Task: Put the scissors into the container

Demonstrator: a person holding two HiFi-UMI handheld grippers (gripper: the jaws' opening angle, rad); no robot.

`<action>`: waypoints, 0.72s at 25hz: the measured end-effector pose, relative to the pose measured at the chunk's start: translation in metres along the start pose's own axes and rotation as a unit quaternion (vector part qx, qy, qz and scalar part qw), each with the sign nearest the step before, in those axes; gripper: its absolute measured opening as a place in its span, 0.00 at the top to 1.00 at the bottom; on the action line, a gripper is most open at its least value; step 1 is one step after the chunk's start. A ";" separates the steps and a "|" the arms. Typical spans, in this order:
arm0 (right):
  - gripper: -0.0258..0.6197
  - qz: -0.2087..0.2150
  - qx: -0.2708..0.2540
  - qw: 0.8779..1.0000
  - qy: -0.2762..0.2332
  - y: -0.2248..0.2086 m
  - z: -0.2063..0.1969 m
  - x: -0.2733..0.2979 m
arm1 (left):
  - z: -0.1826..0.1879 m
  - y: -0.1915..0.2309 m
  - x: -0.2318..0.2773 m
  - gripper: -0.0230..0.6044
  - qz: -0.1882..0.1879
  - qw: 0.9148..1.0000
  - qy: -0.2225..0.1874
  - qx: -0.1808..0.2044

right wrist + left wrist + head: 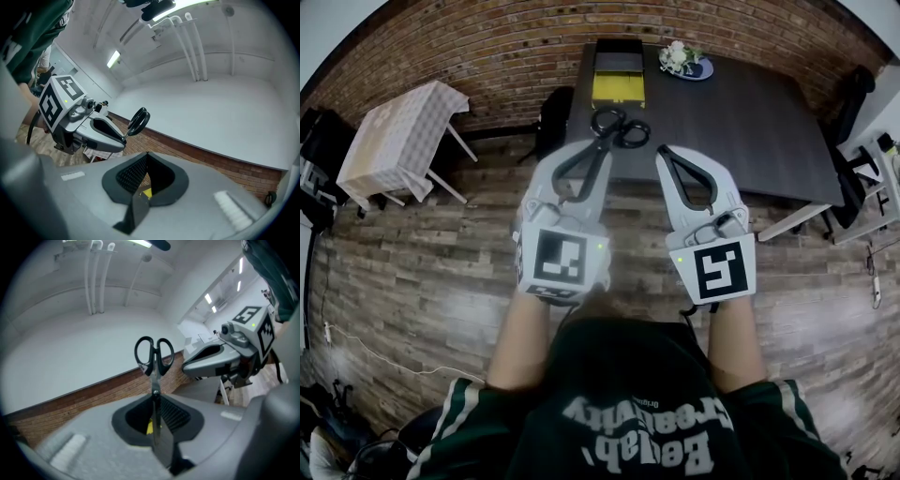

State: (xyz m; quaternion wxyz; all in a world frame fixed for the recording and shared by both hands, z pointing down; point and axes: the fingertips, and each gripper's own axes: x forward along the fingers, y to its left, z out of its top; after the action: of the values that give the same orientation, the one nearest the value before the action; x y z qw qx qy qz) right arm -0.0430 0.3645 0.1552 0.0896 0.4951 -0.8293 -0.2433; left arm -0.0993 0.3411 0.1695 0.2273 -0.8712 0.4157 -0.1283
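Observation:
Black-handled scissors (619,127) stick out of my left gripper (602,150), which is shut on their blades, handles pointing away from me. In the left gripper view the scissors (154,355) rise from the closed jaw tips of the left gripper (154,397) against a white wall. My right gripper (662,150) is held beside it, shut with nothing between its jaws; its own view shows the right gripper (146,157) closed. The yellow and black container (619,80) sits on the dark table (750,122), beyond the scissors. Both grippers are raised and tilted upward.
A bunch of white flowers on a blue plate (682,61) stands on the table right of the container. A small table with a chequered cloth (398,131) is at the left, a black chair (551,117) by the dark table's left edge. Brick-patterned floor lies below.

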 end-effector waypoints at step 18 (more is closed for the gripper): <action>0.95 0.001 0.019 1.000 0.009 -0.009 -0.018 0.041 | -0.028 0.024 0.028 0.88 -0.007 1.000 0.009 -0.017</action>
State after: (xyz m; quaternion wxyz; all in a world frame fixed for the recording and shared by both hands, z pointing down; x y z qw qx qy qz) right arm -0.0497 0.3201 0.1624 0.0877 0.4976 -0.8337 -0.2229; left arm -0.1096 0.2974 0.1826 0.2075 -0.8767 0.4140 -0.1304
